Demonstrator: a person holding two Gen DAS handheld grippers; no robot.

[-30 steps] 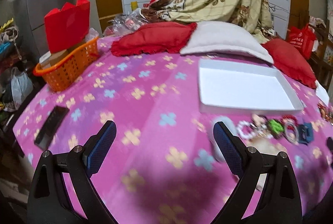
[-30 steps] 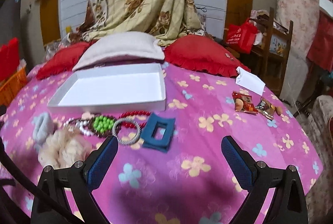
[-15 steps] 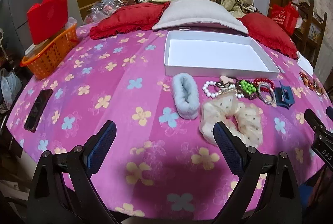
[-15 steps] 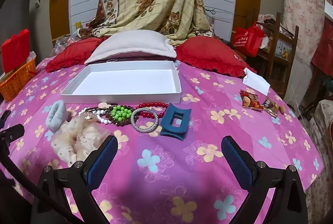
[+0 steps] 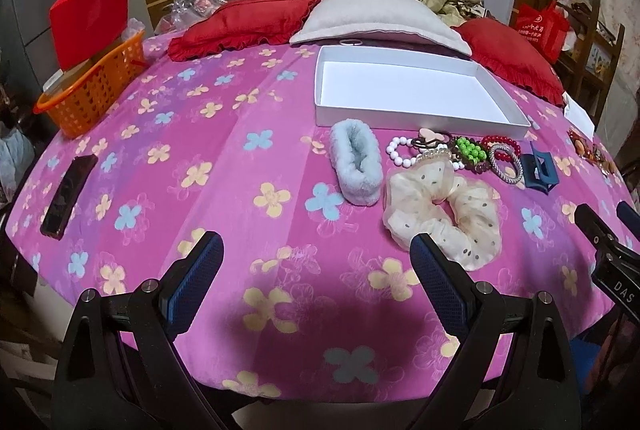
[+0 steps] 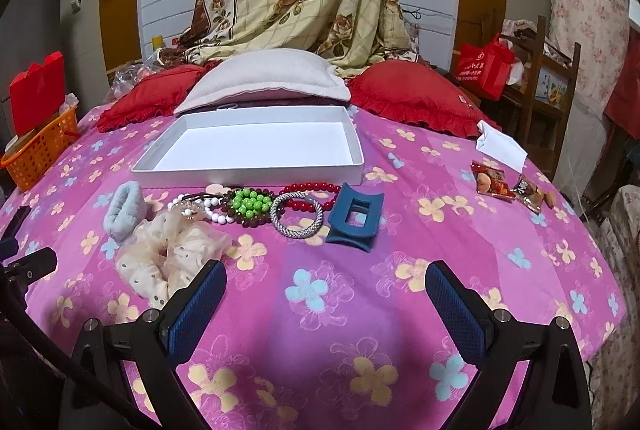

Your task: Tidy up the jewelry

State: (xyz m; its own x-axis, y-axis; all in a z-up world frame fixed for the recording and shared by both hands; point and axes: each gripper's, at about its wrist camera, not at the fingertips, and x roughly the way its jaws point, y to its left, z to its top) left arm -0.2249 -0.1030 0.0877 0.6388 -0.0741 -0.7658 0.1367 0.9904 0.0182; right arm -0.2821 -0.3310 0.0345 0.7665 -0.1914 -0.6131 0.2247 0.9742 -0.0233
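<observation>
An empty white box (image 5: 324, 110) (image 6: 248, 174) lies on the pink flowered cloth. In front of it lie a pale blue scrunchie (image 5: 356, 162) (image 6: 122, 208), a cream dotted scrunchie (image 5: 444, 214) (image 6: 168, 254), white, green, red and silver bead bracelets (image 5: 468, 150) (image 6: 256, 204) and a blue hair claw (image 5: 538, 170) (image 6: 354, 218). My left gripper (image 5: 316, 282) is open and empty, near the table's front edge. My right gripper (image 6: 324, 306) is open and empty, also near the front edge, below the claw.
An orange basket (image 5: 92, 94) with a red box stands at the left edge. A dark phone (image 5: 68, 194) lies front left. Red and grey cushions (image 6: 264, 78) lie behind the box. Snack packets (image 6: 508, 186) and white paper (image 6: 500, 146) lie at the right.
Both grippers have pulled back from the table, so more of it shows. The left view has swung right, bringing the scrunchies and bracelets into view. Nothing was picked up.
</observation>
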